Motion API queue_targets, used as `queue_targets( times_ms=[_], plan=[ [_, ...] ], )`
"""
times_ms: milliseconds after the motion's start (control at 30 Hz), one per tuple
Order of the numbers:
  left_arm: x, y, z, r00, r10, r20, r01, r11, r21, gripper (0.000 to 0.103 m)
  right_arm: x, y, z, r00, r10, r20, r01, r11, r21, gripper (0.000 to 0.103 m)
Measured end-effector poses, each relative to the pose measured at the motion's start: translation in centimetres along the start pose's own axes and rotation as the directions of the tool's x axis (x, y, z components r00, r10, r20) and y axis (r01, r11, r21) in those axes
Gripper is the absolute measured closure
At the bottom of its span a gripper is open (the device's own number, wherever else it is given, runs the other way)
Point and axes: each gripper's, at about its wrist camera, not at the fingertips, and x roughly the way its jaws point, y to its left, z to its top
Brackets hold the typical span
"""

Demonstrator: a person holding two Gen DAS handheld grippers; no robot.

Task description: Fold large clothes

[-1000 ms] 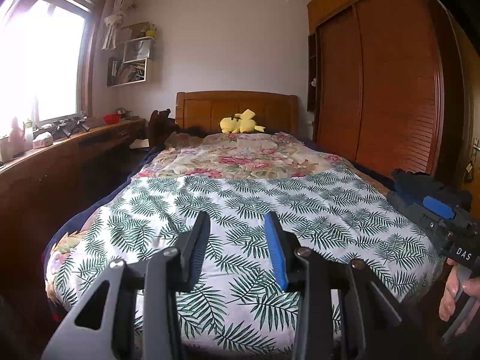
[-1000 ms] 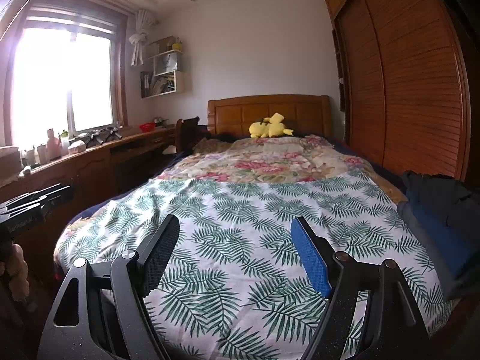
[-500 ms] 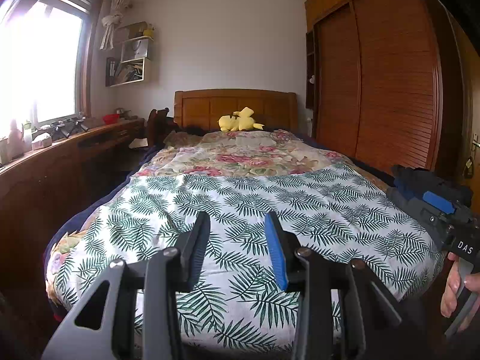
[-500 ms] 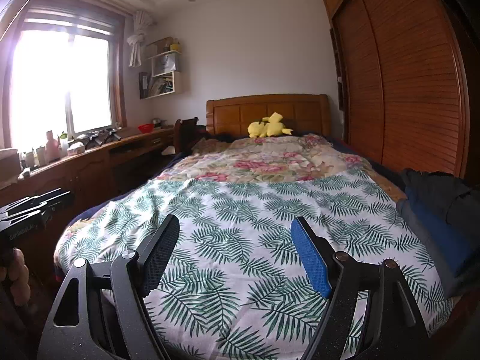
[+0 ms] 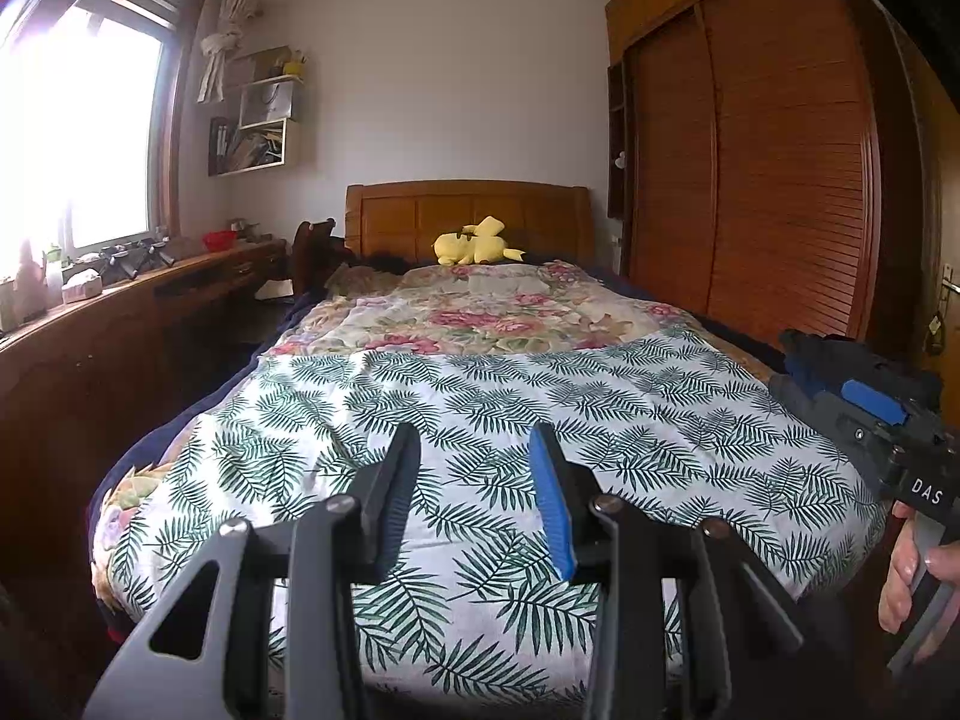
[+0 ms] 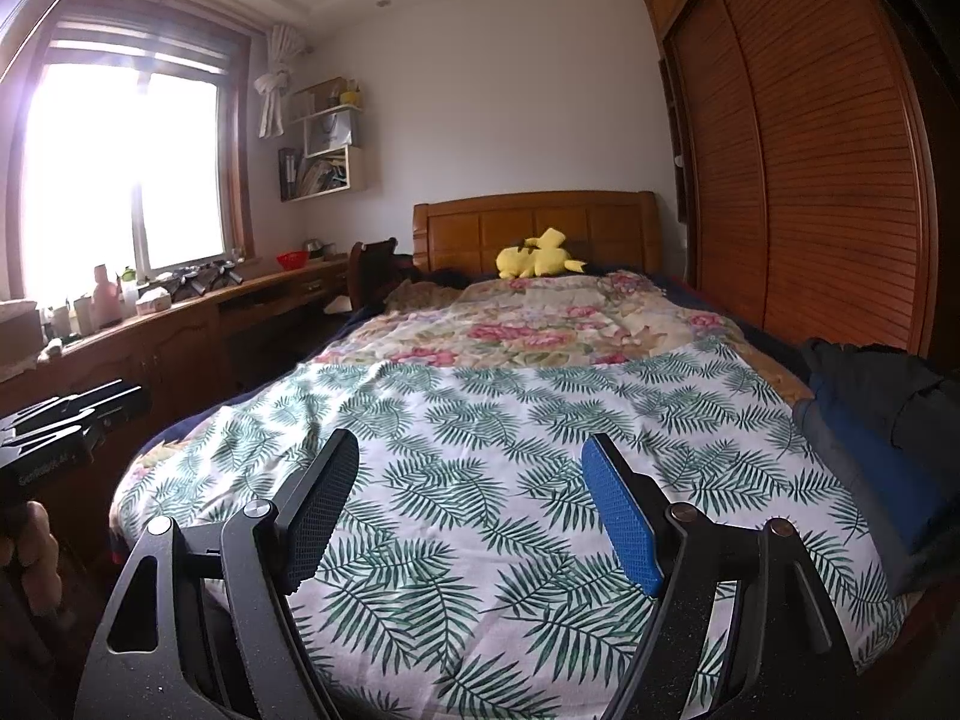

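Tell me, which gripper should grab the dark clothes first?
Probably the right gripper: the dark clothes lie at the bed's right edge, on its side, and its jaws stand wide open, empty.

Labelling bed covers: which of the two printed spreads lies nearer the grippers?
The green fern-leaf spread, covering the foot of the bed under both grippers. The pink floral spread lies beyond it, toward the headboard.

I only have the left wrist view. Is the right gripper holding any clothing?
Observer: No. The right wrist view shows the right gripper wide open, with nothing between its pads, only the leaf-print bedspread beyond.
Operator: Where is the garment, then?
Observer: A dark and blue clothes pile lies at the bed's right edge, to the right of that gripper's blue pad, untouched.
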Motion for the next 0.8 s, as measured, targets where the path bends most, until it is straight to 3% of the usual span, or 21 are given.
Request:
queue_targets(
  times_ms=[800],
  plan=[
    [-0.33, 0.11, -0.45, 1.000, -0.008, -0.005, 0.008, 1.000, -0.003, 0.066, -0.08, 0.00, 0.03, 1.000, -0.002, -0.001, 0.002, 1.000, 0.003, 0.024]
  ],
)
